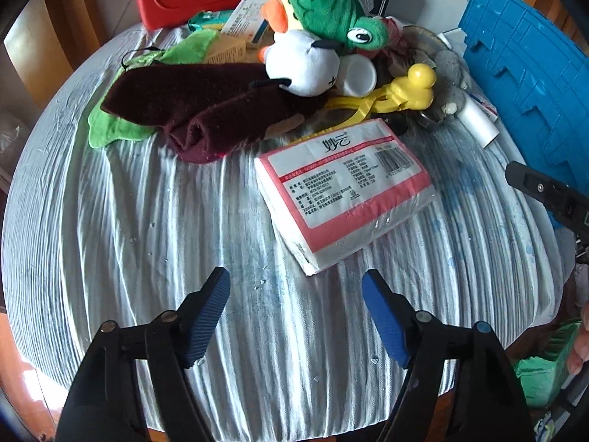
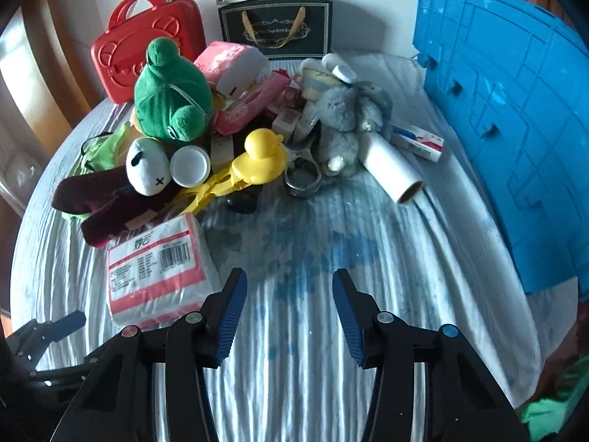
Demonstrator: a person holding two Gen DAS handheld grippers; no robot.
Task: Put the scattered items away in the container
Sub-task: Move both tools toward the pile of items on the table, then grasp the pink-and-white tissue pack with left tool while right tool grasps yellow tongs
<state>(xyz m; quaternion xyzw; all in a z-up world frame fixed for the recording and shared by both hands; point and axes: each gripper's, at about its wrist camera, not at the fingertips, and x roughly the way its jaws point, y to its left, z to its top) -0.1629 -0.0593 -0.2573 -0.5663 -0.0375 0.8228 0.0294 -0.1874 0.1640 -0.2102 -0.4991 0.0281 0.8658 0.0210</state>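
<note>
I am holding my left claw (image 1: pixel 296 281) with its jaws apart and empty over the striped table (image 1: pixel 147 221), the tissue pack (image 1: pixel 344 191) just beyond it. My right claw (image 2: pixel 289 283) is also gaping on nothing. The blue crate (image 2: pixel 515 129) is standing far right. The slick wrapper could be slipping from my pads, and reaching past it risks snagging the maroon cloth (image 1: pixel 206 110) and dragging the pile.

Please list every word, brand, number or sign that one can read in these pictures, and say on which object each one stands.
"WIPES": on the pink soft wipes pack in the pile.
"妙云": brand characters, as best they read, on the white and pink plastic tissue pack; its small print and barcode digits are too small.
Gold script on the black paper gift bag: blurred, unreadable.
Print on the small white medicine box: unreadable.
</note>
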